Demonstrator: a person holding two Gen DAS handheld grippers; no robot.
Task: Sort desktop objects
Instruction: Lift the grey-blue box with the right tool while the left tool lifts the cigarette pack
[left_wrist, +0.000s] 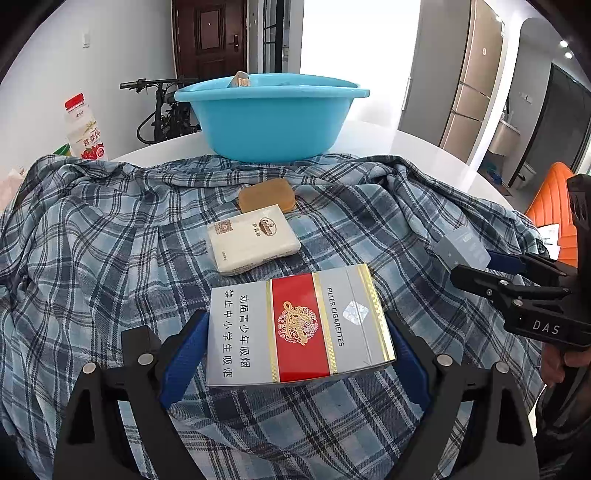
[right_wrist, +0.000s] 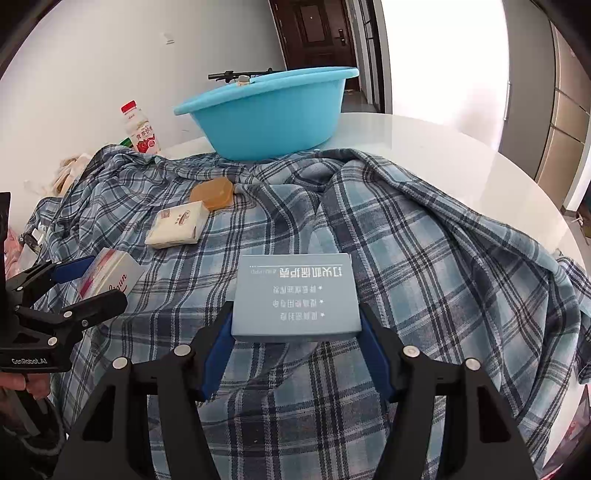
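Note:
My left gripper (left_wrist: 295, 354) is shut on a silver and red cigarette pack (left_wrist: 299, 325), held just above the plaid cloth (left_wrist: 92, 258). My right gripper (right_wrist: 295, 332) is shut on a light blue box (right_wrist: 295, 295) with white print. Each shows in the other view: the right gripper (left_wrist: 476, 266) with the blue box (left_wrist: 461, 247), the left gripper (right_wrist: 92, 280) with the pack (right_wrist: 110, 277). Ahead lie a white tissue pack (left_wrist: 253, 238) (right_wrist: 177, 223) and a brown soap bar (left_wrist: 266, 195) (right_wrist: 212, 192). A blue basin (left_wrist: 271, 114) (right_wrist: 269, 110) stands behind them.
A pink milk bottle (left_wrist: 83, 129) (right_wrist: 140, 129) stands at the back left. The plaid cloth (right_wrist: 424, 258) covers most of the round white table (left_wrist: 424, 151) (right_wrist: 443, 155). An orange chair (left_wrist: 554, 206) is at the right. Something small pokes out of the basin.

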